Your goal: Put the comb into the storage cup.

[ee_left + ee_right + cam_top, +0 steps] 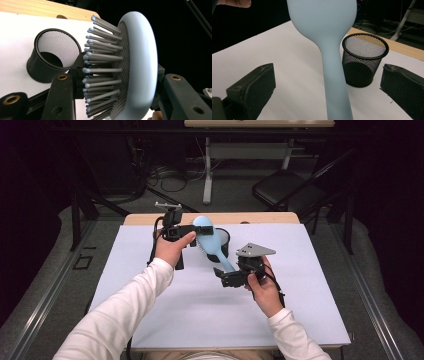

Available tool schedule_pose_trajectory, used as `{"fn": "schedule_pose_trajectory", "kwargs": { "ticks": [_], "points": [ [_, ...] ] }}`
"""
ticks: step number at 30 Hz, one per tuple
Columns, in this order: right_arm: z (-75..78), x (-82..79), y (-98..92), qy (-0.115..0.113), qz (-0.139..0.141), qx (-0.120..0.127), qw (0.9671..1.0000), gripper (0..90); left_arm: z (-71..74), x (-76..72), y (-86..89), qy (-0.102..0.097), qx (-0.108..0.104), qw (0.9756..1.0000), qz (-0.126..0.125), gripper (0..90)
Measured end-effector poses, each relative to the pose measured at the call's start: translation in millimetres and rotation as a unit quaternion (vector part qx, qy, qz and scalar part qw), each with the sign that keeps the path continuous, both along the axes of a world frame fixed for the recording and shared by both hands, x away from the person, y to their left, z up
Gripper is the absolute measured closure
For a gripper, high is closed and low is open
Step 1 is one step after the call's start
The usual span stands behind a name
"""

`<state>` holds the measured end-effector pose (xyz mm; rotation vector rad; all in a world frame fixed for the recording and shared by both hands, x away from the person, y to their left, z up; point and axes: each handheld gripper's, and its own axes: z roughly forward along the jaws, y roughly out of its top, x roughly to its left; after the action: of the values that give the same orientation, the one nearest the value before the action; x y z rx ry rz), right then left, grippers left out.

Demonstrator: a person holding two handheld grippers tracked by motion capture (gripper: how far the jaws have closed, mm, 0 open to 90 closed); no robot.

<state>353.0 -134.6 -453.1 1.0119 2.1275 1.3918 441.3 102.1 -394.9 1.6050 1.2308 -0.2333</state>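
The left gripper point(192, 231) squeezes the head of the blue hairbrush point(209, 238), holding it up above the black mesh cup point(223, 240), likely so it can drop in. The right gripper point(223, 275) has its jaws wide apart around the handle, not touching it, so the left one carries the brush alone.

The left tool point(192, 231) is clamped closed, while the right tool point(222, 276) stands wide apart.

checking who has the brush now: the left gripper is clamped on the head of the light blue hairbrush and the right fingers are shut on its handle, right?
Not quite. The left gripper is clamped on the head of the light blue hairbrush, but the right gripper's fingers stand open on either side of the handle, apart from it. The right gripper view shows clear gaps on both sides.
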Motion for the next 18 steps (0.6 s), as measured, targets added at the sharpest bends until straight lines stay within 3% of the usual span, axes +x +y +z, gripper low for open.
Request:
{"fn": "schedule_pose_trajectory", "kwargs": {
  "ticks": [4, 18],
  "points": [
    [0.2, 0.6, -0.9, 0.000, -0.001, 0.001, 1.0000, 0.0, 0.1, -0.1, -0.1, -0.004, 0.000, 1.0000, -0.004, 49.5],
    [0.4, -0.6, -2.6, -0.001, 0.008, 0.003, 1.0000, 0.0, 2.0, 1.8, 1.4, -0.045, 0.010, 0.9989, -0.005, 49.5]
  ]
}}
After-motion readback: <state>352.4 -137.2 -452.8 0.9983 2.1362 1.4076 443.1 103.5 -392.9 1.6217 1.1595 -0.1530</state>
